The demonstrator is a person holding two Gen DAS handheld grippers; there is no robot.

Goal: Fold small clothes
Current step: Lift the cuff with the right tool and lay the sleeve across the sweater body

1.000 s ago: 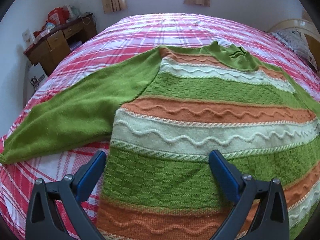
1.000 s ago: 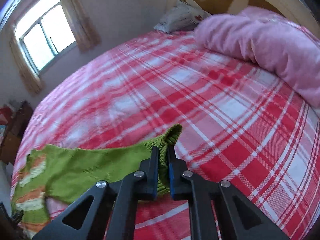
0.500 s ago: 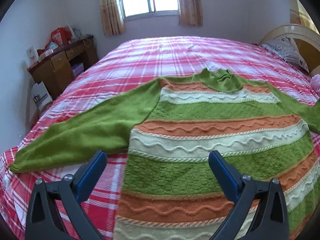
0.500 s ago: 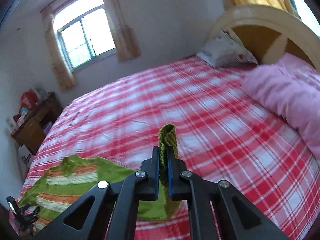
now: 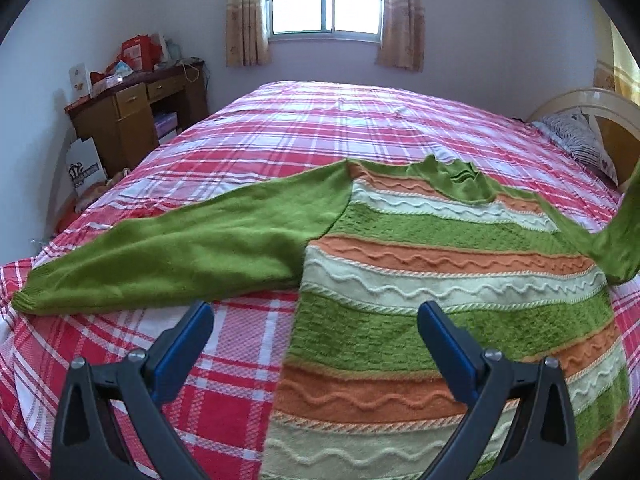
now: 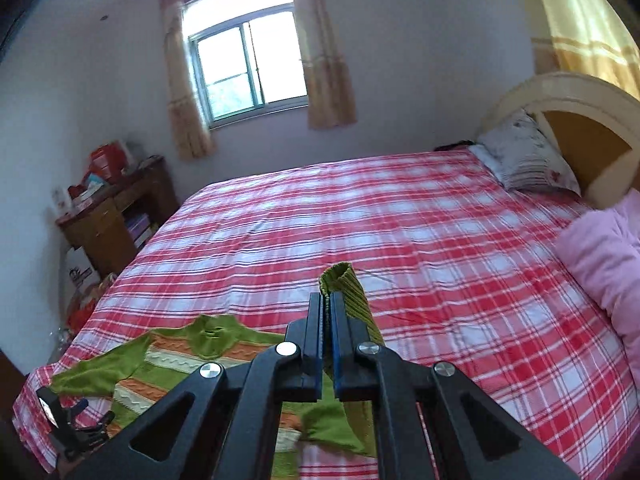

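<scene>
Right tongs (image 6: pixel 328 314) pinch sweater cuff (image 6: pixel 340 280).

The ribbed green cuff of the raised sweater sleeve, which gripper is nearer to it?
Right. The right gripper is shut on the ribbed green cuff, holding it above the red plaid bed. The left gripper hangs open over the striped knit sweater, apart from that sleeve.
</scene>
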